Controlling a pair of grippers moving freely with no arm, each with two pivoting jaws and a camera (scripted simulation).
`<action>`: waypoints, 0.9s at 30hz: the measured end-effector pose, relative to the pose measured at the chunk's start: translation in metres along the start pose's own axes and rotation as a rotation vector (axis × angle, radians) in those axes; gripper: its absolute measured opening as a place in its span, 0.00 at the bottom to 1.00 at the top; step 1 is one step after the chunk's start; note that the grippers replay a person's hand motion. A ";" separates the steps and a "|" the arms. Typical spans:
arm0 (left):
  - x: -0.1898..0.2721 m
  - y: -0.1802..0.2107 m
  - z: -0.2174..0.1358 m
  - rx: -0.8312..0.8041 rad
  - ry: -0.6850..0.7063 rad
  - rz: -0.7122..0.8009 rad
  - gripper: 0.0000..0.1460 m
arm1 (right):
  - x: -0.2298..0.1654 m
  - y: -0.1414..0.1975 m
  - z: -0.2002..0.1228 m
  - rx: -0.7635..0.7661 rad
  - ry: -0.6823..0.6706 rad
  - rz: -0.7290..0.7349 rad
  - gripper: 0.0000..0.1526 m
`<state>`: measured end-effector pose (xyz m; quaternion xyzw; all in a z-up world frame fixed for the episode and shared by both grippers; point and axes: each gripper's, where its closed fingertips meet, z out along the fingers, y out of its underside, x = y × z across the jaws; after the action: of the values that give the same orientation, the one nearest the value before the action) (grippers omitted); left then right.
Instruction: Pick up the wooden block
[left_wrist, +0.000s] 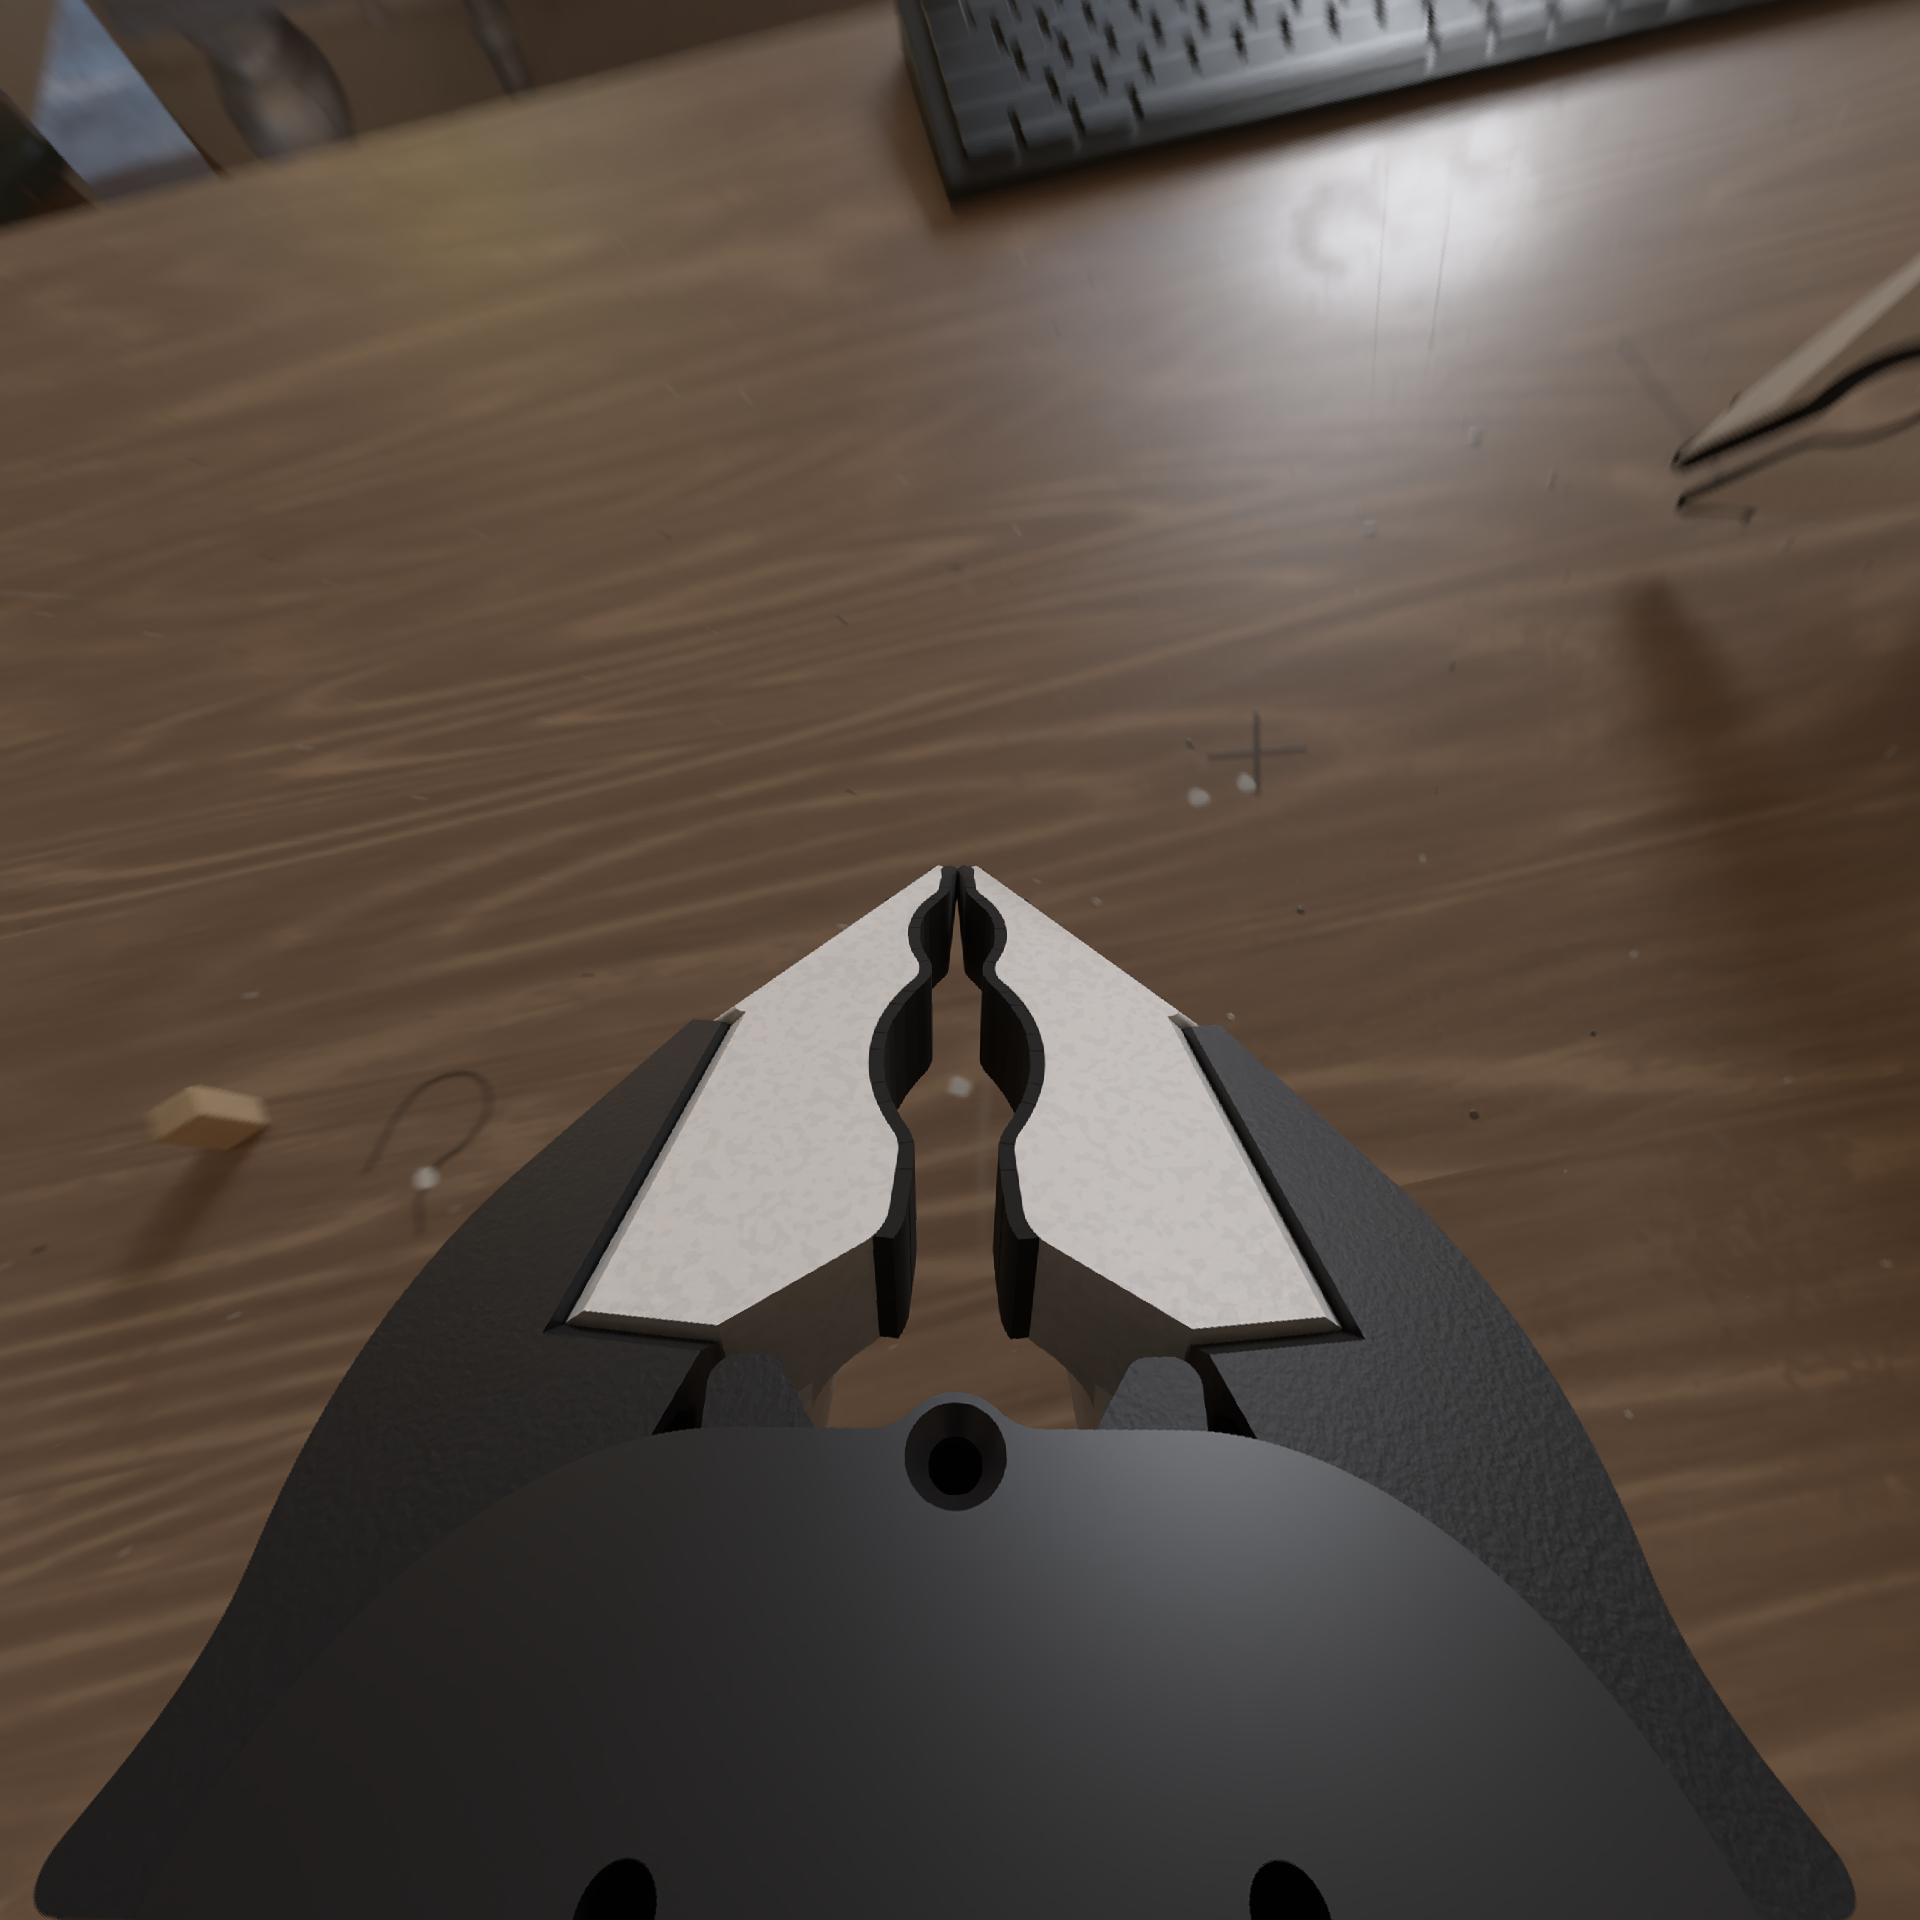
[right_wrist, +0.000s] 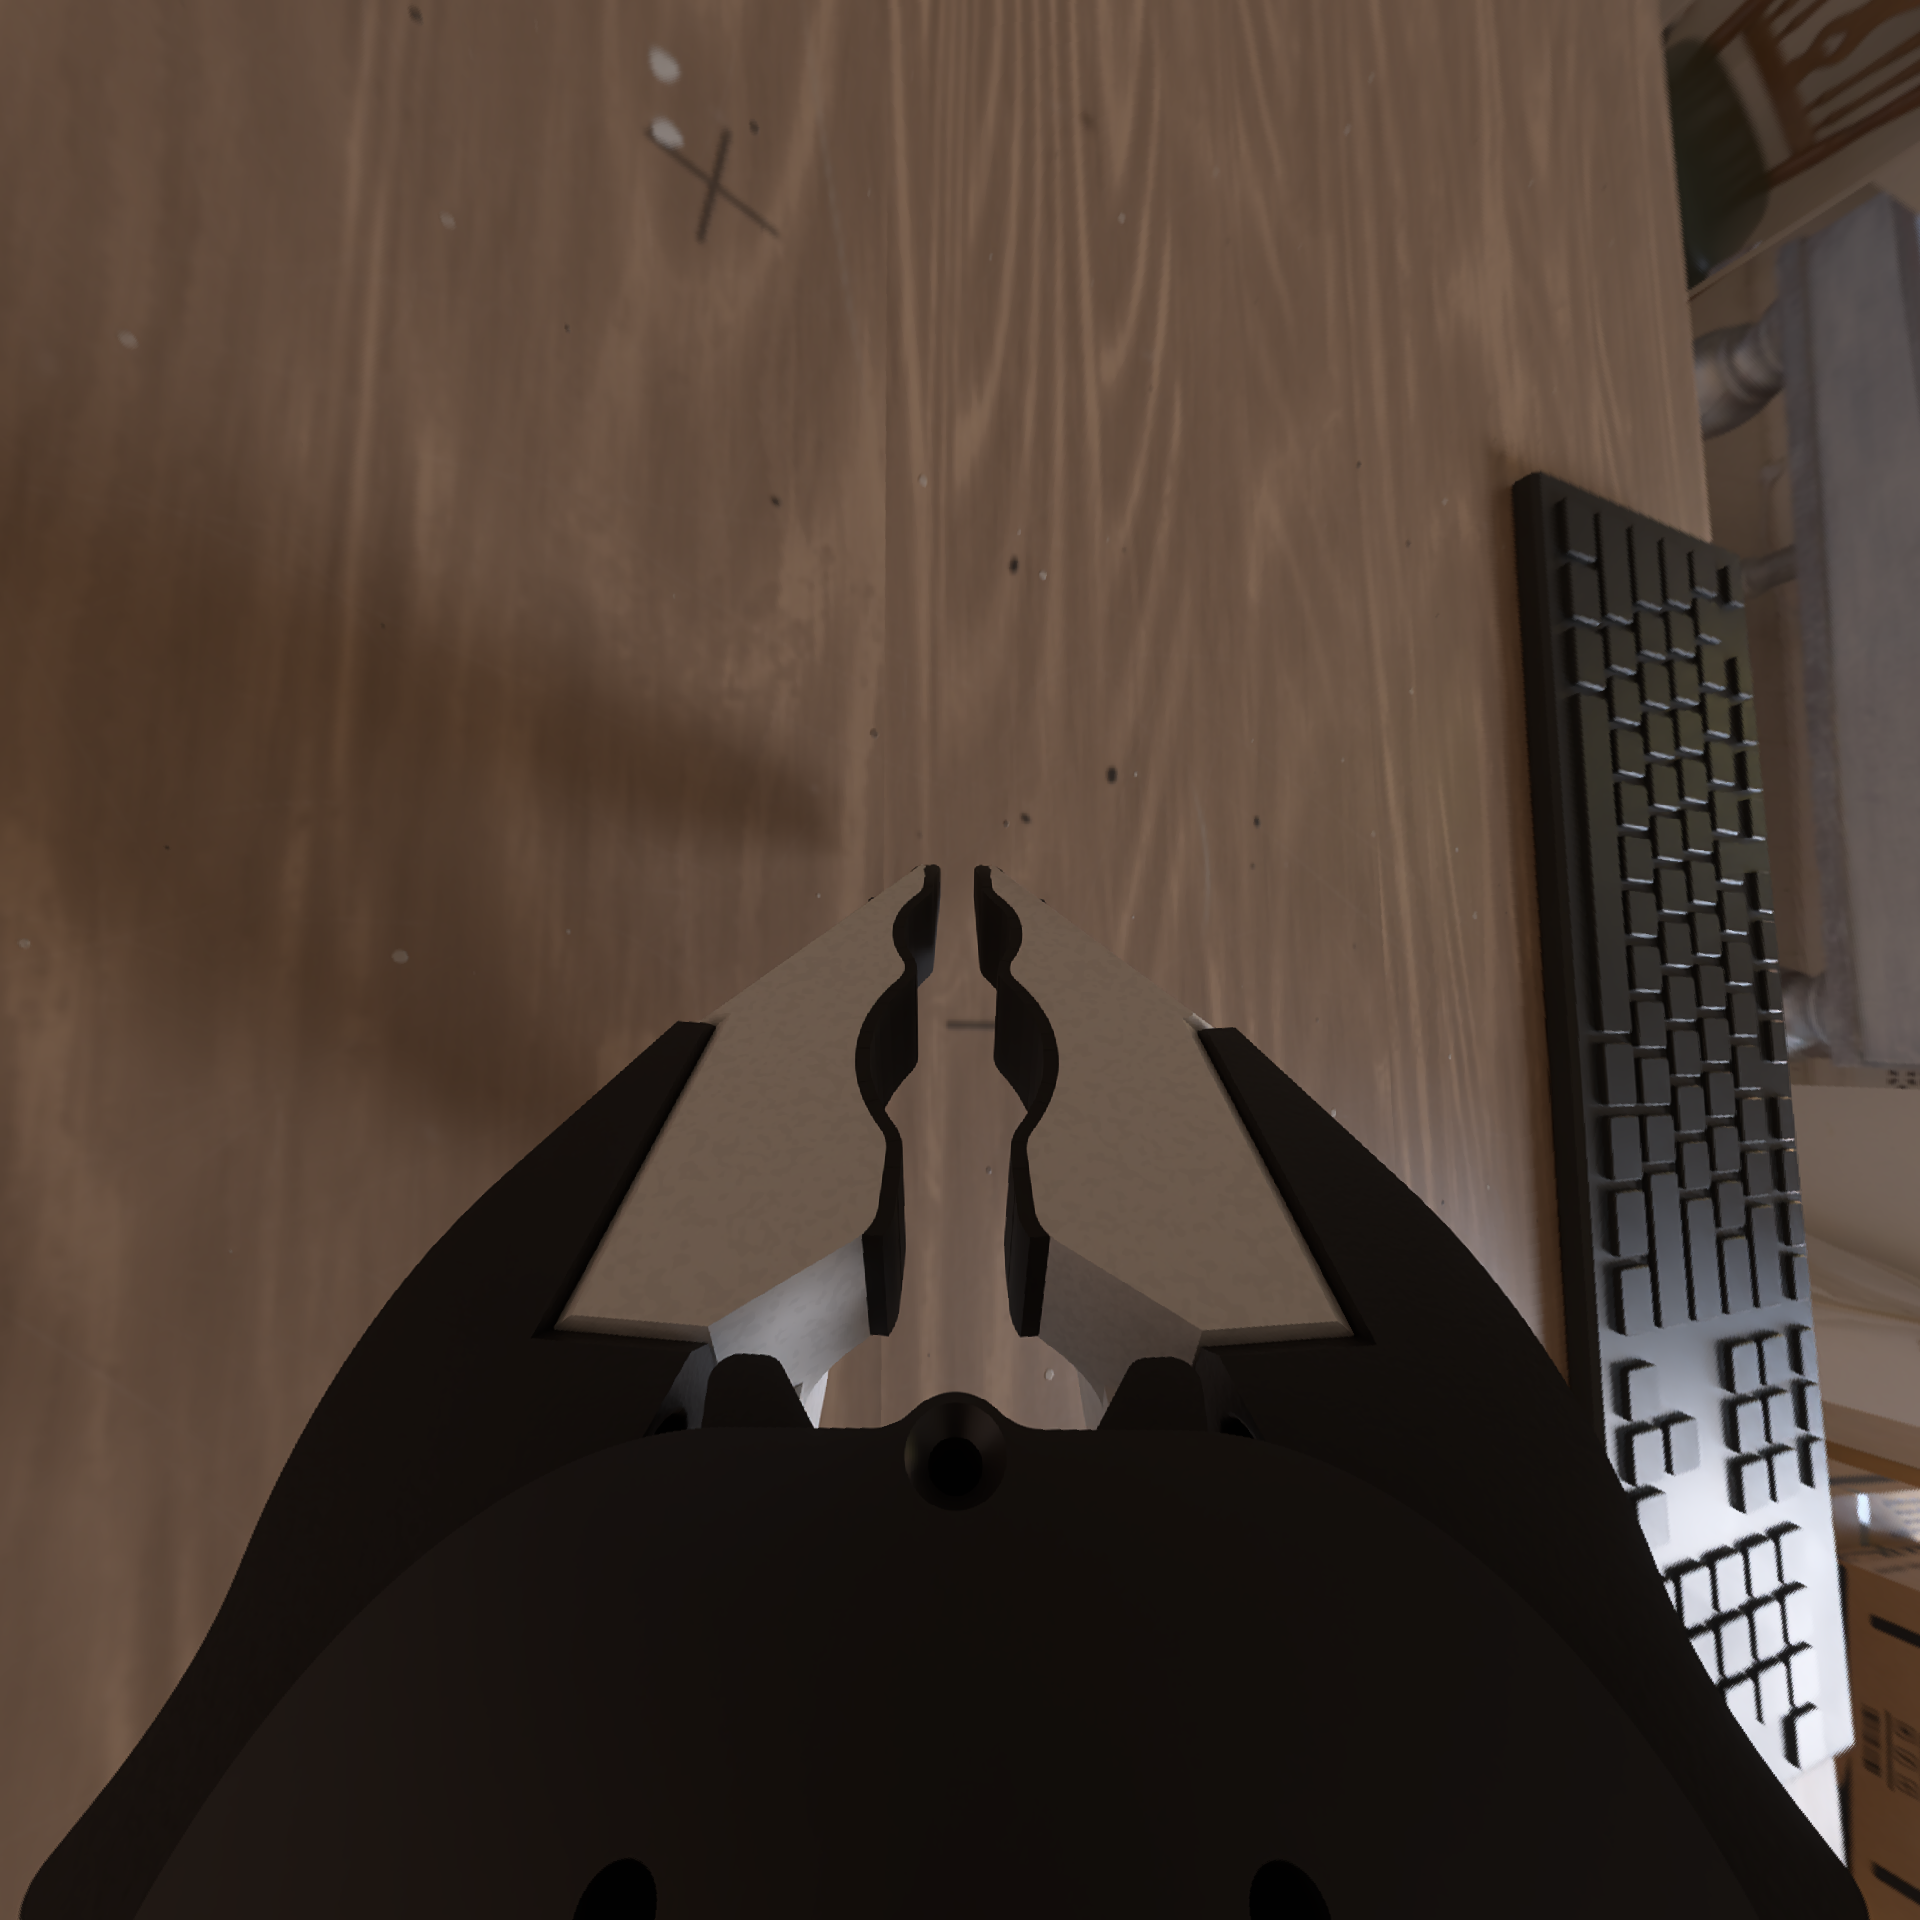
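The wooden block (left_wrist: 208, 1117) is small and pale. It lies on the brown wooden table (left_wrist: 727, 520) at the lower left of the left wrist view, well to the left of my left gripper (left_wrist: 956, 873). That gripper is shut and empty, held above the table. My right gripper (right_wrist: 956, 871) is empty above the table (right_wrist: 1143, 416), its tips drawn together with only a thin slit between them. The block does not show in the right wrist view. A pale pointed shape with dark edges (left_wrist: 1808, 384) enters the left wrist view at the right edge; it looks like the other gripper's fingers.
A black keyboard (left_wrist: 1247, 83) lies at the table's far edge; in the right wrist view it (right_wrist: 1683, 1039) runs along the right edge. A pencilled cross (left_wrist: 1255, 750) (right_wrist: 717, 197) and a hook-shaped mark (left_wrist: 436, 1112) are on the wood. Chair parts (right_wrist: 1818, 104) stand beyond the table.
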<state>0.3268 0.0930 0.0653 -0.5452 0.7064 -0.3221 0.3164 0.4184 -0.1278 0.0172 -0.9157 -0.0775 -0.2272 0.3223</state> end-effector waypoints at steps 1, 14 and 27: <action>-0.008 -0.006 -0.010 0.041 -0.005 -0.019 0.00 | 0.000 -0.002 0.000 0.020 0.003 0.006 0.04; -0.202 0.016 -0.040 -0.398 -0.064 0.310 0.08 | 0.025 -0.038 -0.008 0.197 0.214 -0.001 0.05; -0.204 0.078 -0.003 -0.980 0.456 0.774 0.17 | 0.032 -0.023 -0.009 0.181 0.212 0.036 0.07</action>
<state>0.3221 0.3073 0.0244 -0.2512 0.9652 0.0659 -0.0324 0.4366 -0.1156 0.0515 -0.8550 -0.0468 -0.3091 0.4138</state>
